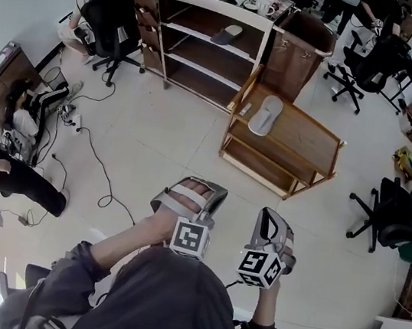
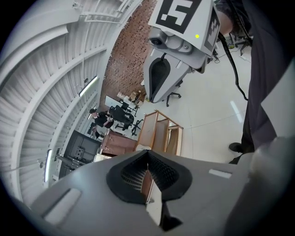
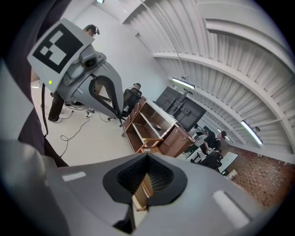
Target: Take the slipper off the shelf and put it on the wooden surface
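A grey slipper (image 1: pixel 227 34) lies on a middle board of the white-framed shelf (image 1: pixel 210 40) at the far side of the room. A second light slipper (image 1: pixel 265 115) rests on top of the low wooden stand (image 1: pixel 303 136) to the shelf's right. Both grippers are held close to the person's chest, far from the shelf. My left gripper (image 1: pixel 192 190) is shut with nothing in it, its pads meeting in the left gripper view (image 2: pixel 147 159). My right gripper (image 1: pixel 272 218) is also shut and empty (image 3: pixel 147 160).
A black office chair (image 1: pixel 113 17) stands left of the shelf, and a brown cabinet (image 1: pixel 298 50) to its right. Cables (image 1: pixel 89 141) trail over the pale floor at left. More chairs (image 1: pixel 387 219) stand at right. People sit at the left edge.
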Demonstrator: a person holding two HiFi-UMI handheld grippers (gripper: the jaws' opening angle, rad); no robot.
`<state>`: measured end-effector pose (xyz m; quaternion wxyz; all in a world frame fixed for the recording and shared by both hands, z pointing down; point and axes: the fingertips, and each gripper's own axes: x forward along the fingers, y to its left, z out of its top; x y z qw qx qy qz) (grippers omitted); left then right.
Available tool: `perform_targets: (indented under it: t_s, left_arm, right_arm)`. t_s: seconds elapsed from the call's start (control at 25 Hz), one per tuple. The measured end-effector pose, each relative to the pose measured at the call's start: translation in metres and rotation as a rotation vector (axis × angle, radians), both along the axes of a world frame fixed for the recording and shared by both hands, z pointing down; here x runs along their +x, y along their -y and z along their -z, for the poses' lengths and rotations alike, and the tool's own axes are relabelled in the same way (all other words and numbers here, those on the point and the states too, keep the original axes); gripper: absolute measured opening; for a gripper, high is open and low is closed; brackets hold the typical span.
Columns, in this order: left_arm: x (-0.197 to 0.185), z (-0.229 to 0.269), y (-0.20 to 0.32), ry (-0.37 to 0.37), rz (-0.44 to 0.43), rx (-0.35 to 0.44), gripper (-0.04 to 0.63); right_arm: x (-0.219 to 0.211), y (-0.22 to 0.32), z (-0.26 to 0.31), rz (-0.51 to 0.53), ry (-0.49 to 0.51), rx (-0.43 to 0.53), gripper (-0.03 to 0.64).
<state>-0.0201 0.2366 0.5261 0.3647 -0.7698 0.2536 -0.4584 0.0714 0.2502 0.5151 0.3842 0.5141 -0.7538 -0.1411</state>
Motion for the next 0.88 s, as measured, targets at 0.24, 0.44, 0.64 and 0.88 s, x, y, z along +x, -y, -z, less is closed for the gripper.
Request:
perform_targets:
  t_s: [0.24, 0.44, 0.64, 0.88]
  left_arm:
    - [0.007, 0.022, 0.006, 0.003, -0.011, 0.043, 0.017]
    - [0.012, 0.039, -0.003, -0.015, -0.024, 0.067, 0.017]
    - [0.013, 0.039, -0.01, -0.013, -0.035, 0.071, 0.017]
    - [0.011, 0.033, -0.012, -0.019, -0.036, 0.052, 0.017]
  right_arm:
    - [-0.009, 0.0, 0.008, 0.017, 0.011, 0.002, 0.002]
    - [-0.015, -0.007, 0.012, 0.029, 0.02, 0.006, 0.002]
    - [-0.017, -0.014, 0.01, 0.03, 0.026, 0.004, 0.002]
    - [-0.018, -0.014, 0.009, 0.029, 0.032, -0.002, 0.002]
